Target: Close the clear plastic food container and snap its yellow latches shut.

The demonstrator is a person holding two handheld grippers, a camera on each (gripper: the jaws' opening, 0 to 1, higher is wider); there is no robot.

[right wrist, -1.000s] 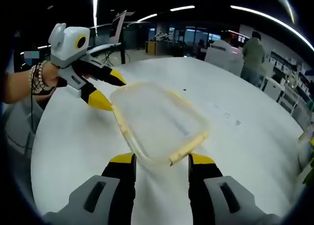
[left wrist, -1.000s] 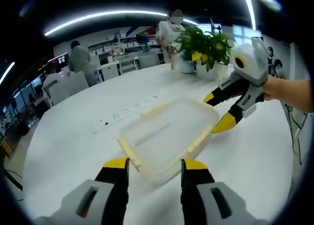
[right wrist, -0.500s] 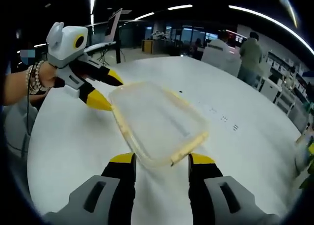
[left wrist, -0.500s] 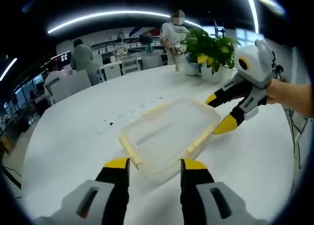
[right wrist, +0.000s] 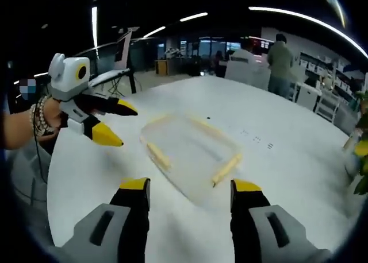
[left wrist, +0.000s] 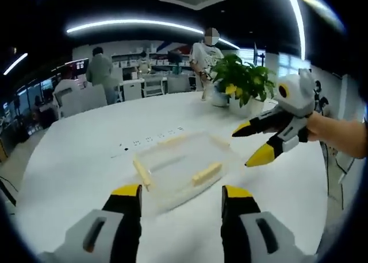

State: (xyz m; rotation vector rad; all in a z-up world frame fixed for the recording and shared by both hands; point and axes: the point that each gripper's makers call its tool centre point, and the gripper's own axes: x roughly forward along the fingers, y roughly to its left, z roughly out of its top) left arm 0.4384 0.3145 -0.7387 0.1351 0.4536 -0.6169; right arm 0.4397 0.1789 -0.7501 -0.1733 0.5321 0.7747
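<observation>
A clear plastic food container (left wrist: 181,168) (right wrist: 192,154) lies flat on the white table with its lid on it. Pale yellow latches (left wrist: 206,173) (right wrist: 226,169) run along its sides. My left gripper (left wrist: 181,193) is open, a short way back from the container's near edge; in the right gripper view it (right wrist: 113,122) hangs open to the left of the container, held by a hand with a bead bracelet. My right gripper (right wrist: 191,187) is open, also short of the container; in the left gripper view it (left wrist: 250,143) hovers open just off the container's right end.
The round white table (left wrist: 75,171) has flush power sockets (left wrist: 150,140) beyond the container. Potted plants (left wrist: 244,82) stand at the far right edge. People (left wrist: 99,68) and office chairs (left wrist: 80,99) are behind the table.
Both grippers have drawn back and lifted away from the container, so it looks smaller and farther in both views. The container lies where it was.
</observation>
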